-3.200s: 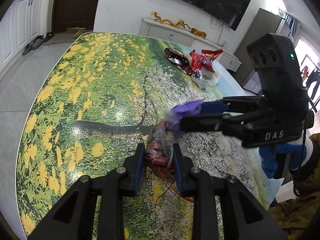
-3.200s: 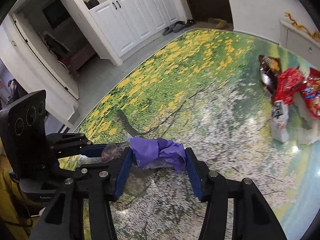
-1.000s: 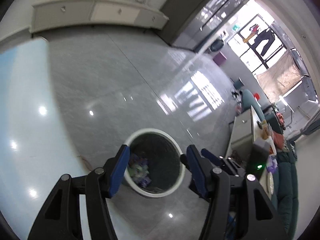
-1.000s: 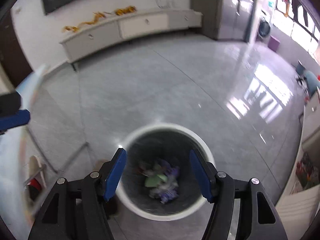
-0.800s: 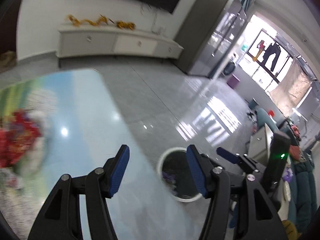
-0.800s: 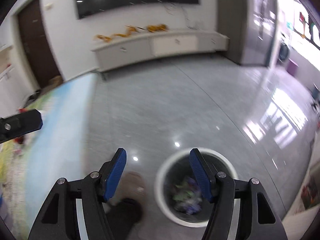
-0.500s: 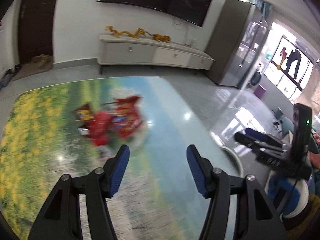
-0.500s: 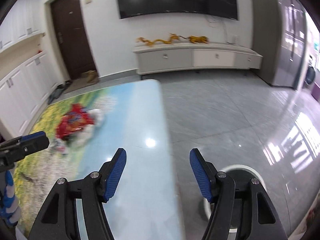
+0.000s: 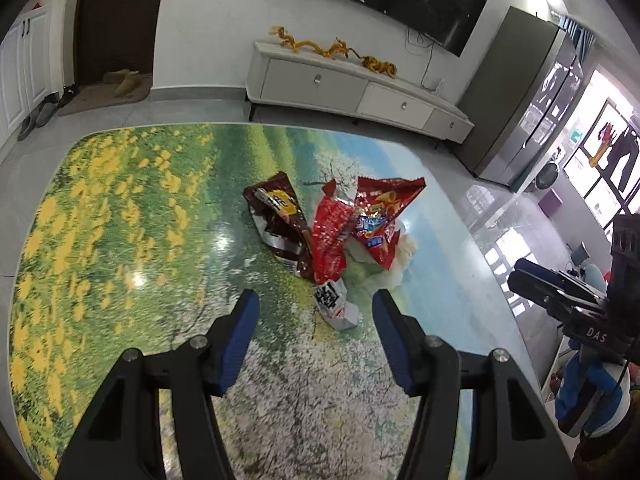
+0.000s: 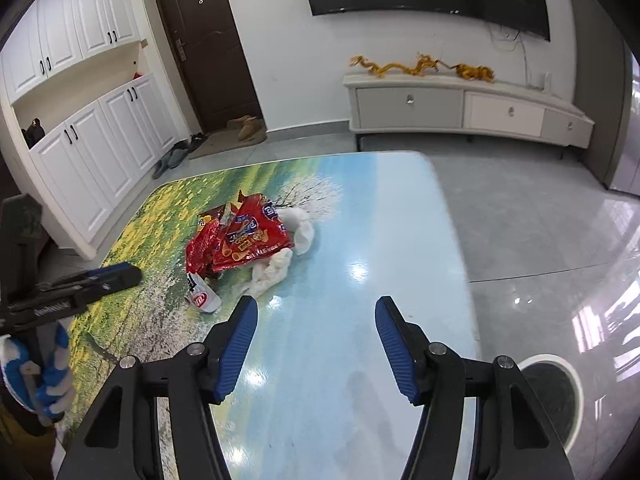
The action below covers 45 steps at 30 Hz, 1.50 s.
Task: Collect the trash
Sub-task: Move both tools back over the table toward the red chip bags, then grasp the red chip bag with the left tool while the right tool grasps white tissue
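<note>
A pile of trash lies on the flower-print table (image 9: 100, 240): a brown snack bag (image 9: 276, 220), a crumpled red bag (image 9: 332, 236), a red bag with a blue label (image 9: 380, 220), white tissue (image 9: 402, 256) and a small white wrapper (image 9: 334, 304). My left gripper (image 9: 314, 308) hovers open just short of the small wrapper, holding nothing. My right gripper (image 10: 316, 312) is over the table's pale blue end (image 10: 380, 240), right of the pile; its jaws are closing slightly with nothing between them. In the right wrist view the red bags (image 10: 248, 240), the tissue (image 10: 276, 272) and the left gripper (image 10: 128, 274) show.
A white-rimmed bin (image 10: 556, 396) stands on the grey floor beyond the table's right edge. A low white TV cabinet (image 10: 460, 108) lines the far wall beside a dark door (image 10: 208, 48). White cupboards (image 10: 80, 128) are on the left.
Both views have swung from the bin on the floor back to the table and its trash pile. The wrappers held earlier are gone from both grippers.
</note>
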Motion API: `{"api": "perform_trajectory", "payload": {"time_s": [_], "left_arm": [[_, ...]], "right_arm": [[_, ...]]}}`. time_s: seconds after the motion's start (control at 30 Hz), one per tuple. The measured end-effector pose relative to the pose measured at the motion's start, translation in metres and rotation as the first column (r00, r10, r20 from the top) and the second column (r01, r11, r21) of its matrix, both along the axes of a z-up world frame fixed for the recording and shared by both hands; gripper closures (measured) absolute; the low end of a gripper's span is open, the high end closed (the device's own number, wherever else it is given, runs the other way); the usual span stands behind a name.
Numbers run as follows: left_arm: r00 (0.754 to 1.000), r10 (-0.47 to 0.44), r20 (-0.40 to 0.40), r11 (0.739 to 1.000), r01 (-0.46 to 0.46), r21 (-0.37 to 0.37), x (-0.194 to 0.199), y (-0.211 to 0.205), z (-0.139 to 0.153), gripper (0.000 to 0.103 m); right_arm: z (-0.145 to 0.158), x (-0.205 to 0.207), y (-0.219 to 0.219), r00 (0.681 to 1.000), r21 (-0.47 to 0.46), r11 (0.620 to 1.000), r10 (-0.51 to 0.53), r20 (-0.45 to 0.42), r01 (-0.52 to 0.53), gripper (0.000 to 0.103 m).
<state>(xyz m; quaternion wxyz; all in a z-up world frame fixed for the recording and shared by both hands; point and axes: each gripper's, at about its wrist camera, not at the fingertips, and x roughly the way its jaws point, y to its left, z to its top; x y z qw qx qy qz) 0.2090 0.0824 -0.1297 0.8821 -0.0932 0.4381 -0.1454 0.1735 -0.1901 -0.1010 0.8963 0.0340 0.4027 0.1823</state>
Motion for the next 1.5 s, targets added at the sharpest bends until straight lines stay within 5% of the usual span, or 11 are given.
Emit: {"api": "perform_trajectory", "payload": {"time_s": [0.2, 0.37, 0.63, 0.77, 0.83, 1.17, 1.5], "left_arm": [[0.999, -0.024, -0.048, 1.0, 0.025, 0.018, 0.026, -0.02, -0.023, 0.055], [0.997, -0.028, -0.07, 1.0, 0.029, 0.009, 0.036, -0.021, -0.035, 0.078], [0.998, -0.001, -0.064, 1.0, 0.0, -0.017, 0.024, -0.009, -0.04, 0.082], [0.998, 0.022, -0.058, 0.999, -0.023, -0.027, 0.017, 0.0, -0.04, 0.083], [0.998, 0.026, -0.052, 0.999, -0.028, -0.028, 0.009, 0.003, -0.038, 0.083], [1.0, 0.013, -0.018, 0.999, -0.014, -0.034, -0.038, 0.008, -0.02, 0.084], [1.0, 0.015, 0.019, 0.999, -0.014, -0.046, -0.076, -0.002, 0.007, 0.084]], "right_arm": [[-0.02, 0.027, 0.01, 0.998, 0.018, 0.998, 0.054, -0.044, -0.053, 0.048], [-0.04, 0.048, 0.033, 0.988, 0.021, 0.991, 0.134, -0.074, -0.133, 0.049], [-0.064, 0.066, 0.067, 0.974, 0.009, 0.979, 0.203, -0.099, -0.203, 0.049], [-0.065, 0.067, 0.071, 0.979, -0.045, 0.98, 0.191, -0.075, -0.195, 0.08], [-0.065, 0.067, 0.065, 0.98, -0.038, 0.982, 0.182, -0.078, -0.186, 0.086], [-0.054, 0.027, 0.0, 0.993, 0.011, 0.996, 0.089, -0.076, -0.088, 0.091], [-0.014, -0.05, -0.025, 0.979, 0.066, 0.977, 0.202, -0.007, -0.201, 0.091]]}}
